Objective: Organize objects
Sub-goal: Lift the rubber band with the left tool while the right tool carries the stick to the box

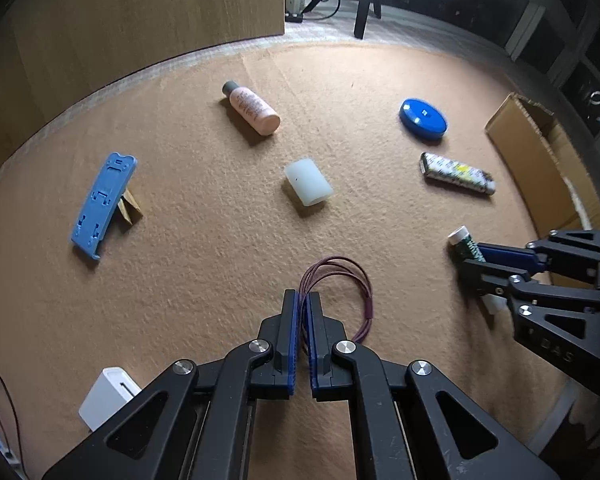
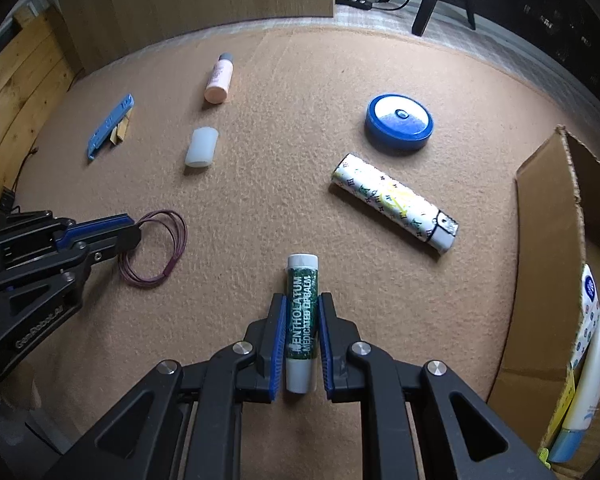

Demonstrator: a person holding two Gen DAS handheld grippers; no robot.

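Note:
My left gripper (image 1: 303,300) is shut on a loop of thin maroon cord (image 1: 350,280) that lies on the tan mat; it also shows in the right wrist view (image 2: 130,236) with the cord (image 2: 168,248). My right gripper (image 2: 302,304) is shut on a green Mentholatum lip balm tube (image 2: 301,316), white cap forward, low over the mat; it also shows in the left wrist view (image 1: 466,262) with the tube (image 1: 465,242).
On the mat lie a pink bottle (image 1: 252,107), a white cylinder (image 1: 307,182), a blue plastic plate (image 1: 102,204), a blue round tin (image 1: 423,118) and a patterned tube (image 1: 456,173). An open cardboard box (image 2: 548,264) at the right holds lotion tubes (image 2: 592,364). A white block (image 1: 106,396) sits near left.

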